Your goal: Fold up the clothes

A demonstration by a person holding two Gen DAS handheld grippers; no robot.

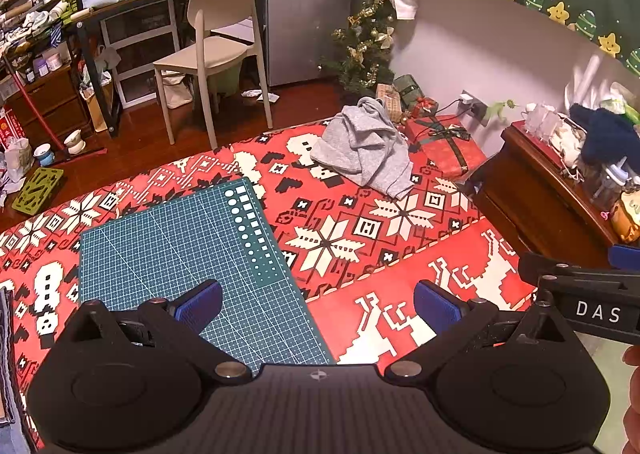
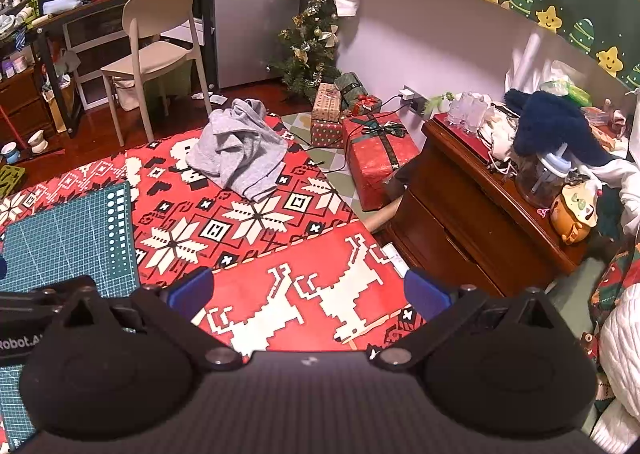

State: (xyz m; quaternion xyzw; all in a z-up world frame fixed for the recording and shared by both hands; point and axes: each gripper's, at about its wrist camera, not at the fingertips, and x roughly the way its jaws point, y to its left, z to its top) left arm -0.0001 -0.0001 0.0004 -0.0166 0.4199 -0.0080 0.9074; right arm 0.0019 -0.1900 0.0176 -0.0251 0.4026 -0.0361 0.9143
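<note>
Garment: grey garment [image 1: 366, 147] crumpled in a heap at the far edge of the red patterned blanket [image 1: 360, 230], just left of the wrapped gifts [image 1: 444, 145].
Cutting mat: green cutting mat [image 1: 184, 254] lies flat, near left of the garment.
Left gripper [image 1: 318, 310]: jaws wide apart, holding nothing, over the mat's right edge.
Right gripper [image 2: 308, 294]: jaws wide apart, holding nothing, over the blanket, well short of the garment.
Chair: beige chair [image 1: 216, 49] stands far, beyond the blanket.

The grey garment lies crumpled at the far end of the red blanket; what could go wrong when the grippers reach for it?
The grey garment is bunched, so pads may pinch several layers. It lies close to the wrapped red gift and its black cable, which could snag.
</note>
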